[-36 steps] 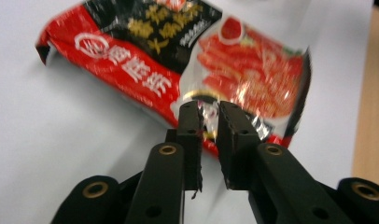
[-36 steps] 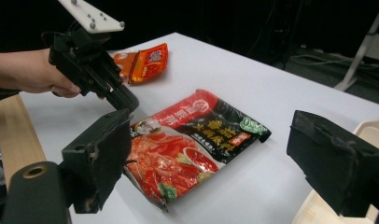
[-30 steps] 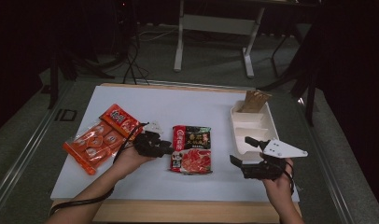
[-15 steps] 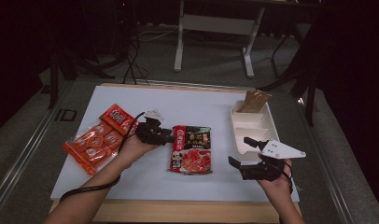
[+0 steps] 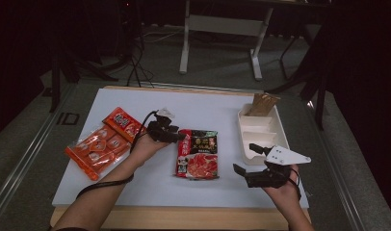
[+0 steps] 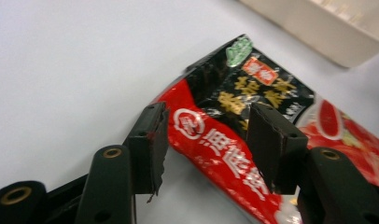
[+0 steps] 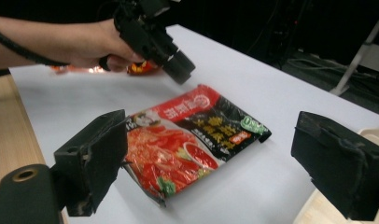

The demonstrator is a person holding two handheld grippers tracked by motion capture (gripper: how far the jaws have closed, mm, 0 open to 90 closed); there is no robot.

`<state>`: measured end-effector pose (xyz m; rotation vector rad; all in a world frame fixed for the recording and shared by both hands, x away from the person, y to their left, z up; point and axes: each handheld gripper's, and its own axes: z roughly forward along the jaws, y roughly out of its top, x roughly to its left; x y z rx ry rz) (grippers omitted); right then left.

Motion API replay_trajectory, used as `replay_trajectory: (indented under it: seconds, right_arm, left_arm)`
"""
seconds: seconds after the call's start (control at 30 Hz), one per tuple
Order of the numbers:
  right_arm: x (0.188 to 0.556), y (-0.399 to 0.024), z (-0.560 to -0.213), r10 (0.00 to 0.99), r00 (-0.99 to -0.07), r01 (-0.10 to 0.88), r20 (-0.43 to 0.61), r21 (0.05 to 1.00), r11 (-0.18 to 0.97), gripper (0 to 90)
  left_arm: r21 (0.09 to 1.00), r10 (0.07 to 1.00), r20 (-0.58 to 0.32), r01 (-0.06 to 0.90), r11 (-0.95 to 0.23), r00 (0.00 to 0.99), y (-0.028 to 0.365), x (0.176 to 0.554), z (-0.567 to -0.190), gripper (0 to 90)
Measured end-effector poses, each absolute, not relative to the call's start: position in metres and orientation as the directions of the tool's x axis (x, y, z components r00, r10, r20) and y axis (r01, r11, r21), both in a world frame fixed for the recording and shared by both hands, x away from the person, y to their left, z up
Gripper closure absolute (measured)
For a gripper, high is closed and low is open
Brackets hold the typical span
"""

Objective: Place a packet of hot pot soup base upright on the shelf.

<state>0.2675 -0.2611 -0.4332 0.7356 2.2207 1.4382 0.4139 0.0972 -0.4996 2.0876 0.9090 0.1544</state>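
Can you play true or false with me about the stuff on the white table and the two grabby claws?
1. The left gripper has its jaws open around a corner of the red and black packet. True.
2. The right gripper is squeezing the packet. False: it is open, off to the side, holding nothing.
3. A brown packet stands in the far end of the white tray. True.
4. The orange packets lie inside the tray. False: they lie on the table, by the left hand.

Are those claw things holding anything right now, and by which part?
Nothing is held yet. The open left gripper straddles the red-and-black packet's top corner; the right gripper is open and empty.
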Motion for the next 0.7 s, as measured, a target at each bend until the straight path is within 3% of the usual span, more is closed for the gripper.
replay_trajectory:
  seconds: [0.33,0.7]
  right_arm:
    - [0.267,-0.258,-0.437,0.599,-0.8,0.237,-0.027,0.903,0.357,16.2]
    - [0.266,-0.257,-0.44,0.589,-0.807,0.225,-0.038,0.903,0.367,16.0]
  left_arm:
    - [0.716,0.674,-0.205,0.579,-0.391,0.71,0.091,0.427,-0.515,46.7]
    - [0.688,0.71,-0.215,0.62,-0.377,0.671,0.086,0.44,-0.526,46.9]
